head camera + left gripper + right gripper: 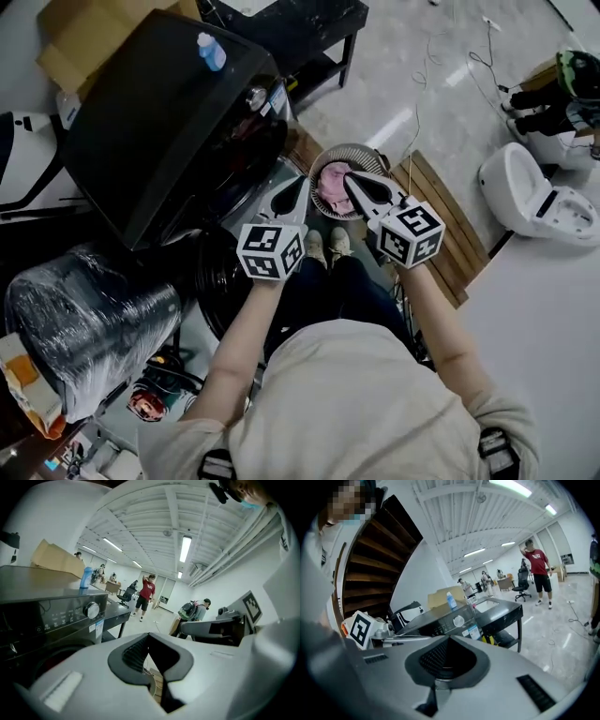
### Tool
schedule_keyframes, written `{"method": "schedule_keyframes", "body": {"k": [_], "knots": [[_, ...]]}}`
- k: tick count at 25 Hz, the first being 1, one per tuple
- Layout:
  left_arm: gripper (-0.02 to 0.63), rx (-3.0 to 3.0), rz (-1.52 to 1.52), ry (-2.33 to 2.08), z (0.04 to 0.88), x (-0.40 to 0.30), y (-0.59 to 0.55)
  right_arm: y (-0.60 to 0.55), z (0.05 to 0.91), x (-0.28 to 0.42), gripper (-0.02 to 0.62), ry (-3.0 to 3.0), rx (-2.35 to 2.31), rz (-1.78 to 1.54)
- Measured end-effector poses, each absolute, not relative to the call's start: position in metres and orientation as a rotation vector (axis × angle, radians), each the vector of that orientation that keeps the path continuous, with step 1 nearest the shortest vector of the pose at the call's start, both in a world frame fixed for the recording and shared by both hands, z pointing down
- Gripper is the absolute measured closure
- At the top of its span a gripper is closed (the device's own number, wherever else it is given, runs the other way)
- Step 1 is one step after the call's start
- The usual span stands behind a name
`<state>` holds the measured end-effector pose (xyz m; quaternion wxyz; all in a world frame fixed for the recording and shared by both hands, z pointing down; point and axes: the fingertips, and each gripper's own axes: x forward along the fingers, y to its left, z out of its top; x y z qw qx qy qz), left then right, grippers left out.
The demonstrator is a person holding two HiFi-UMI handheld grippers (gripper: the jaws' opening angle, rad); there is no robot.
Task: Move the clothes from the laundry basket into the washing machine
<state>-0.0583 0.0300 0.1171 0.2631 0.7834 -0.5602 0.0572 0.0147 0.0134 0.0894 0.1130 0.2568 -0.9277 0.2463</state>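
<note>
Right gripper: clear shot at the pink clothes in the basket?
Probably yes: the right gripper hangs over the basket with nothing between it and the pink clothes. Its jaws are shut and empty, so they must open first.

Glossy black for the washing machine (159,122); pale blue for the bottle (211,52) on top of it, tan for the cardboard (84,37) beyond it. Right of the machine, pink clothes (330,187) in a grey laundry basket (361,150). Grey-bodied left gripper (302,183) and right gripper (349,178), black-padded, with black-and-white square markers.
</note>
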Motion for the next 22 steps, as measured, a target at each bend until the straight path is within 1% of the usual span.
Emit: {"method": "schedule_keyframes", "body": {"k": [7, 12, 15, 18, 22], "knots": [[0.597, 2.220, 0.207, -1.521, 0.077, -0.032, 0.030, 0.022, 0.051, 0.023, 0.586, -2.762, 0.796, 0.625], [0.595, 2.349, 0.228, -1.491, 0.051, -0.016, 0.019, 0.019, 0.037, 0.021, 0.586, -2.761, 0.790, 0.420], [0.595, 2.359, 0.278, -1.482, 0.053, -0.014, 0.016, 0.014, 0.030, 0.021, 0.586, -2.774, 0.808, 0.390], [0.597, 2.292, 0.257, -1.459, 0.063, -0.017, 0.016, 0.011, 0.024, 0.019, 0.586, -2.783, 0.824, 0.379], [0.597, 2.293, 0.305, -1.461, 0.073, -0.022, 0.016, 0.009, 0.025, 0.014, 0.586, -2.797, 0.833, 0.421]]}}
